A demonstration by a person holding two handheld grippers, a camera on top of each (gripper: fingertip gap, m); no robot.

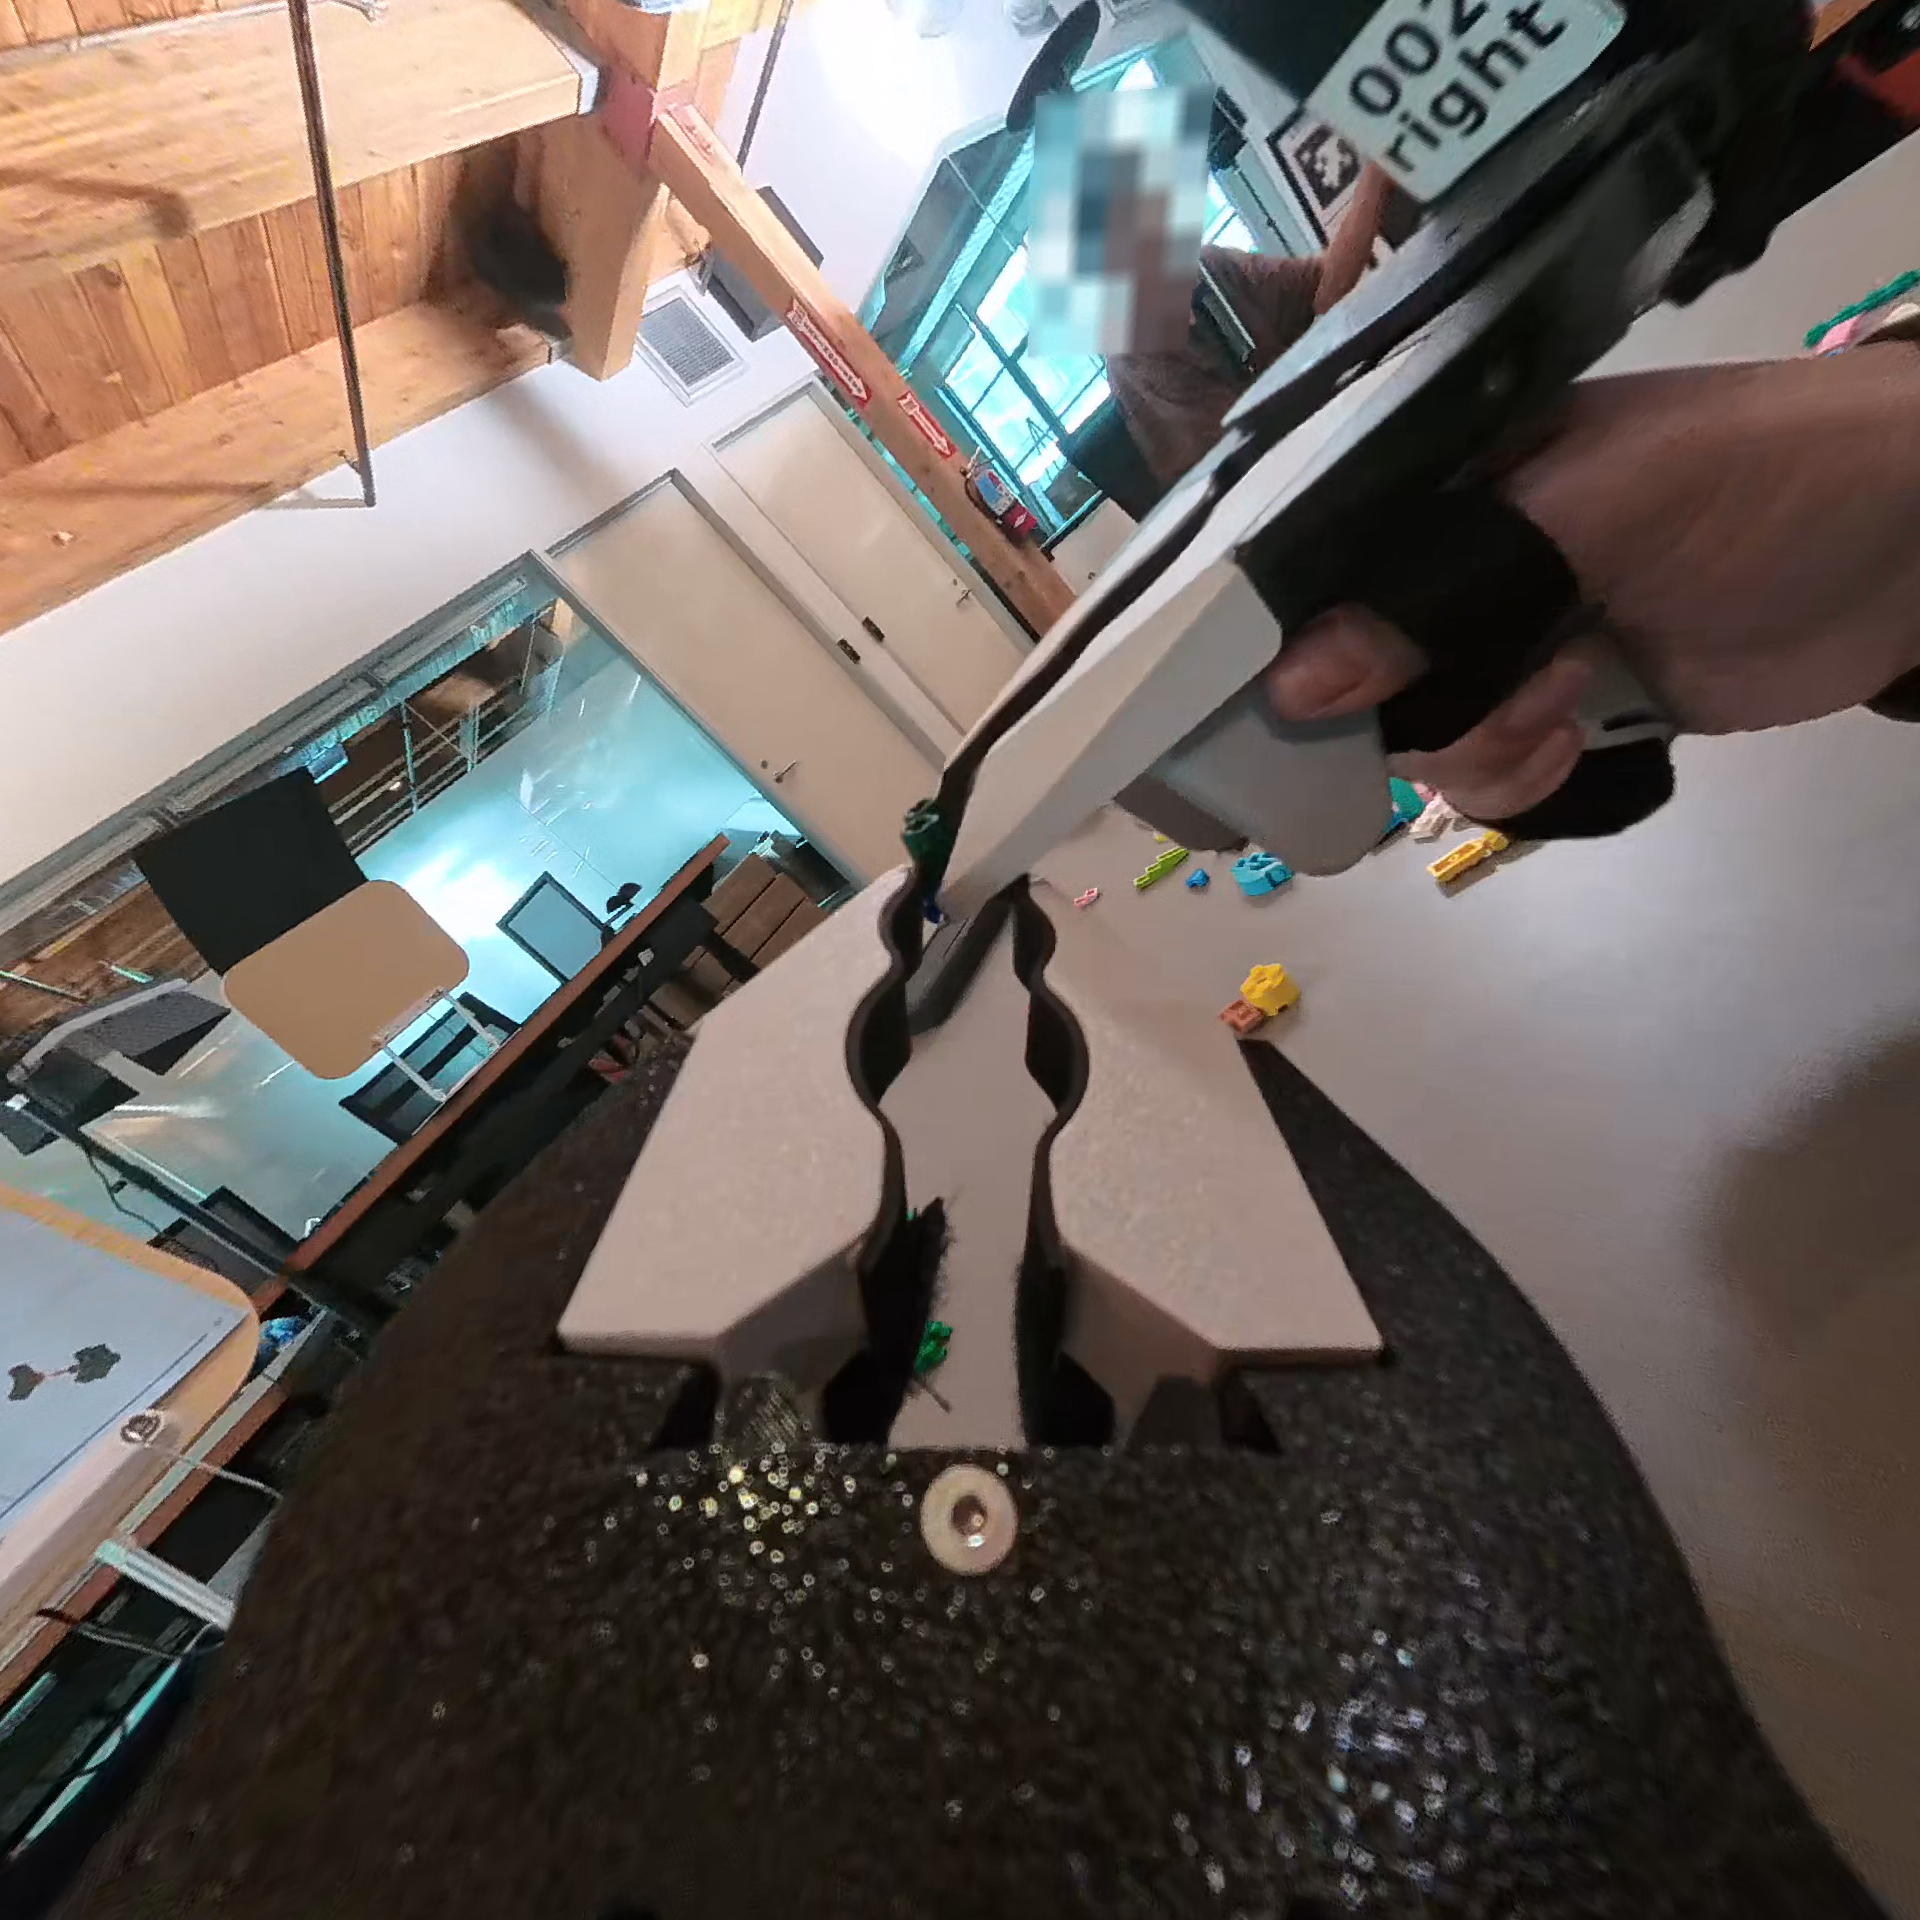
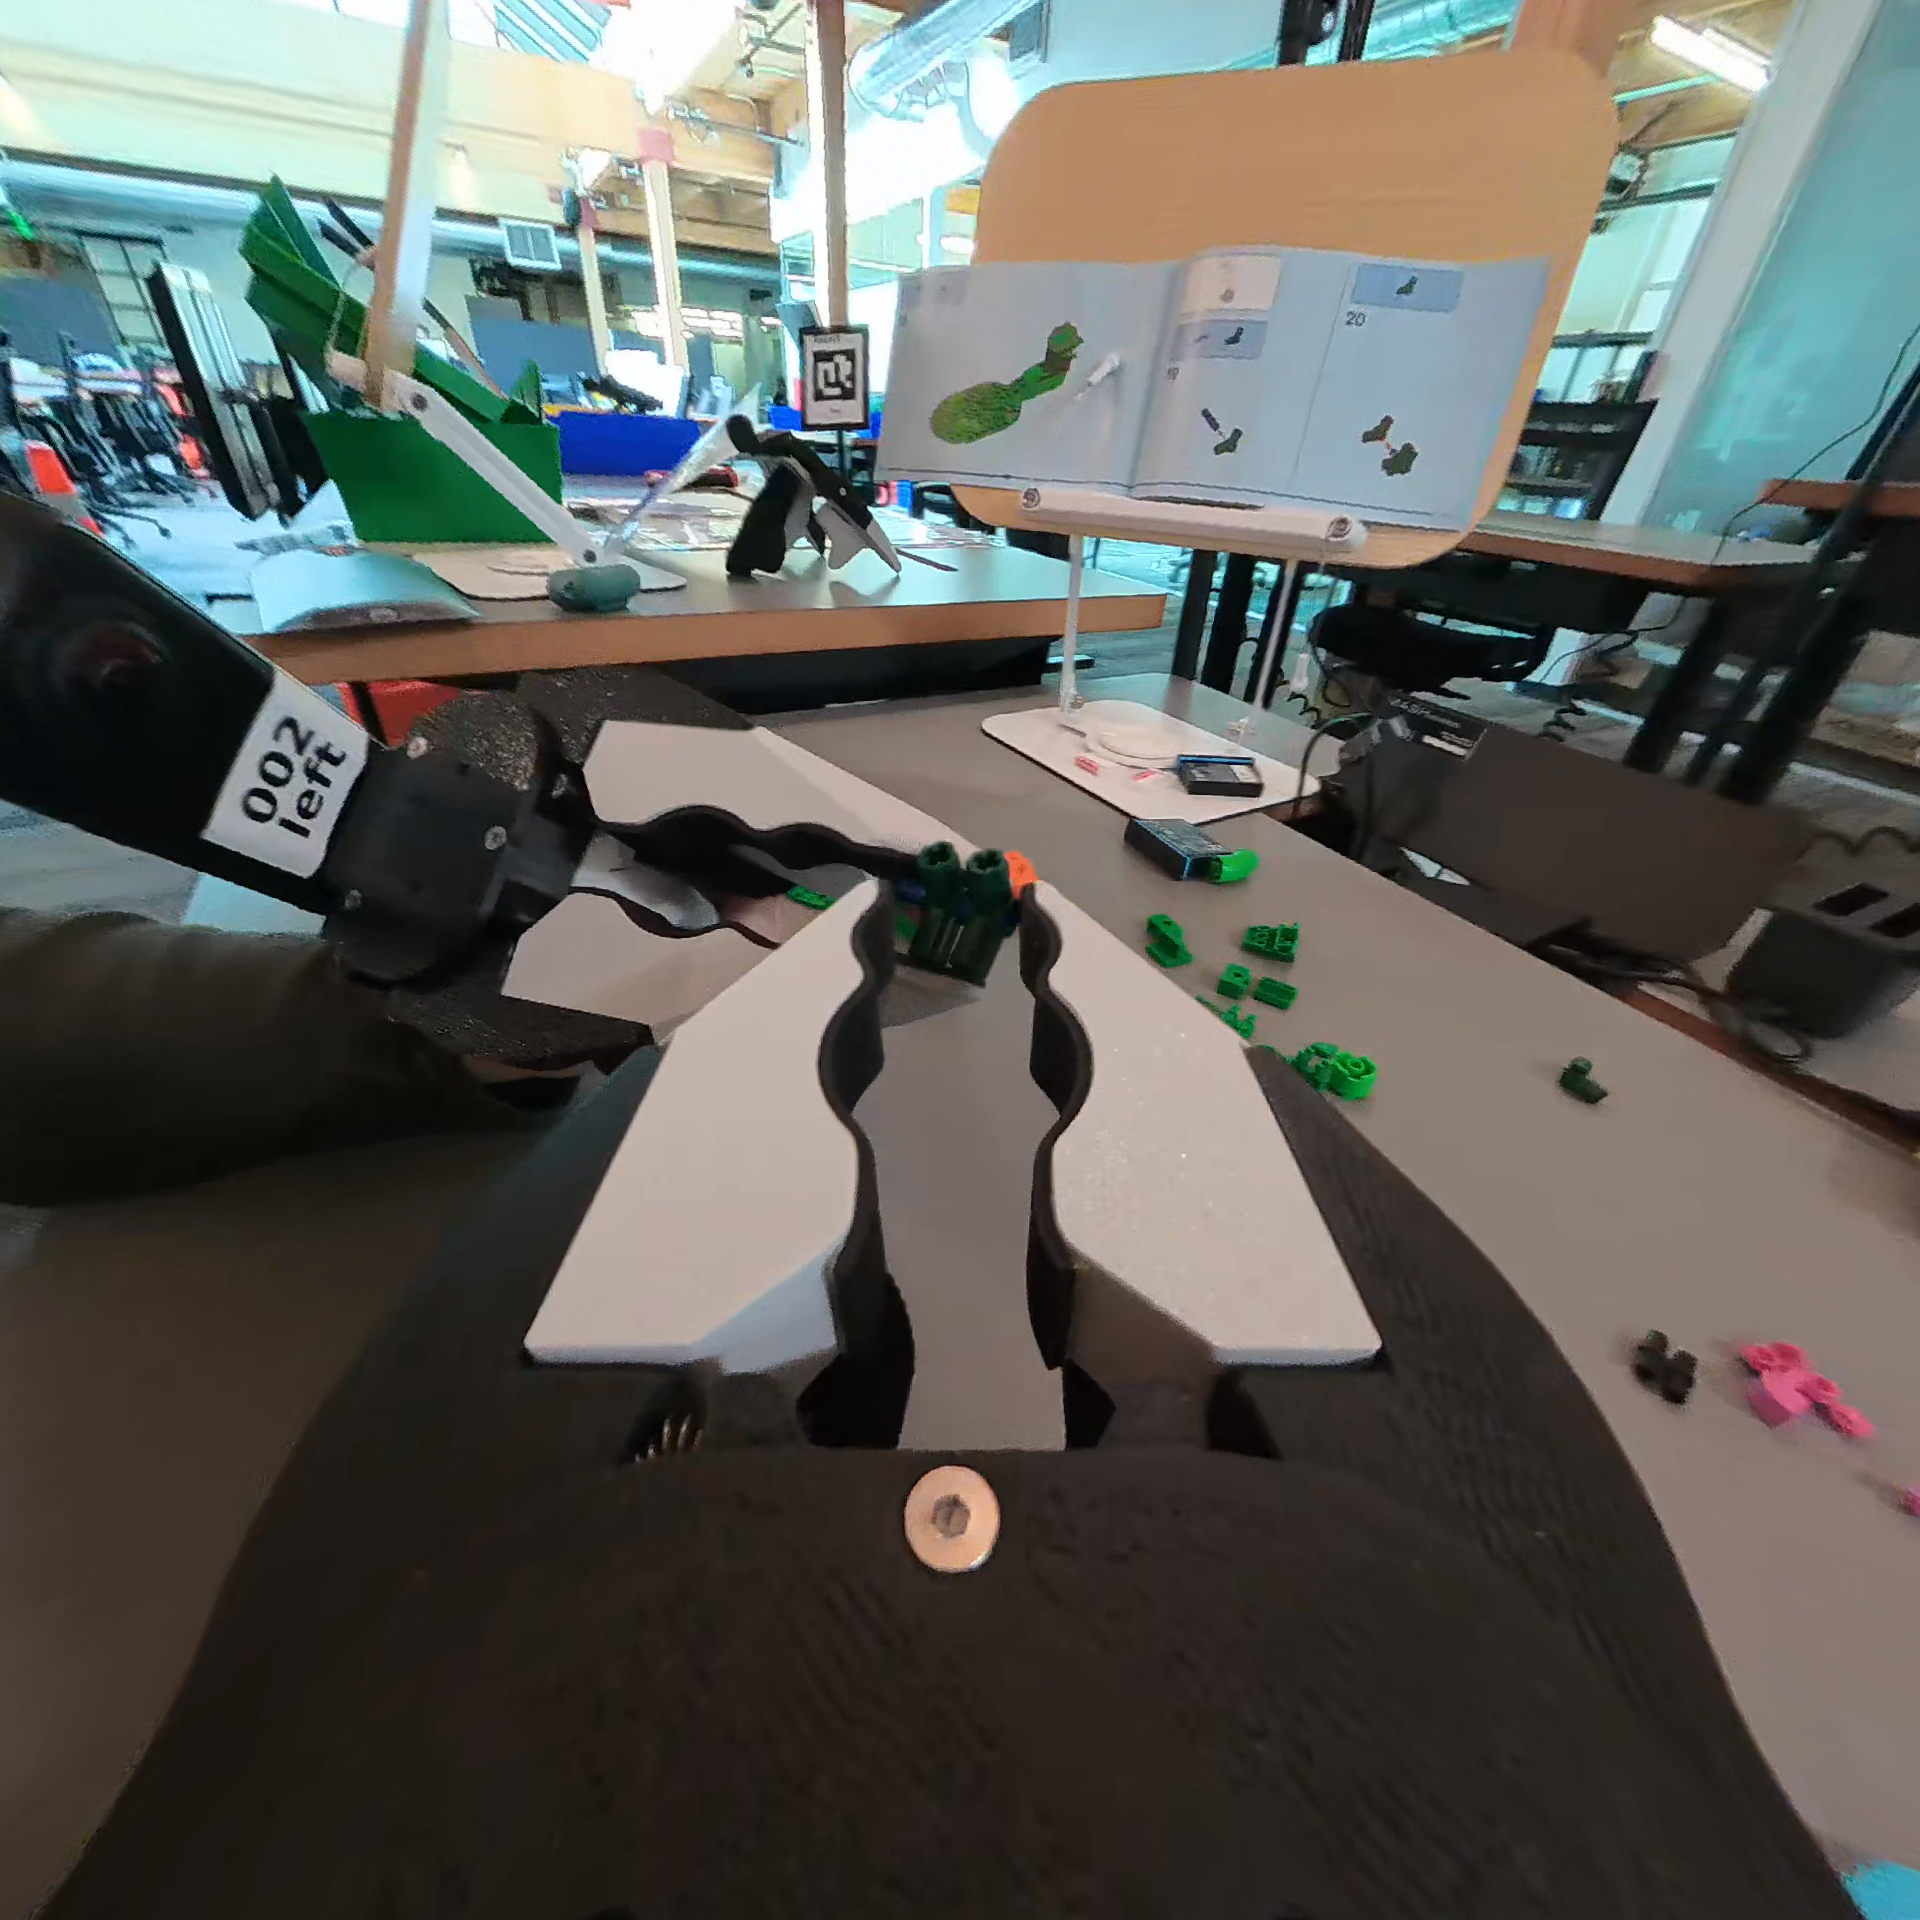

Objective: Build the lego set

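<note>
1. Lego assembly [image 2: 956, 914], a small dark green cluster with blue and orange bits, sits at the tips of both tools, raised above the grey tabletop [image 2: 1455, 1143].
2. Our right hand-held gripper [image 2: 951, 930] has its fingers on either side of the assembly's lower part; we cannot tell whether they actually press on it.
3. Our left hand-held gripper [image 2: 883, 857] comes in from the left, its dark fingertips reaching the assembly's top studs; its fingers look close together, but whether they clamp the piece is unclear.
4. In the left wrist view, the left hand-held gripper [image 1: 961, 914] points up at the other tool, and a dark green piece [image 1: 923, 836] shows where the tips meet.
5. A bare hand [image 1: 1621, 623] grips the right tool's handle there.
6. Loose green bricks [image 2: 1268, 971] lie scattered on the tabletop to the right of the assembly, with pink bricks [image 2: 1792, 1387] and a small black piece [image 2: 1662, 1366] nearer the right edge.
7. An open instruction booklet [image 2: 1216, 384] rests on a stand [image 2: 1143, 743] behind the work area.
8. Yellow and orange bricks [image 1: 1262, 997] lie on the tabletop in the left wrist view.
</note>
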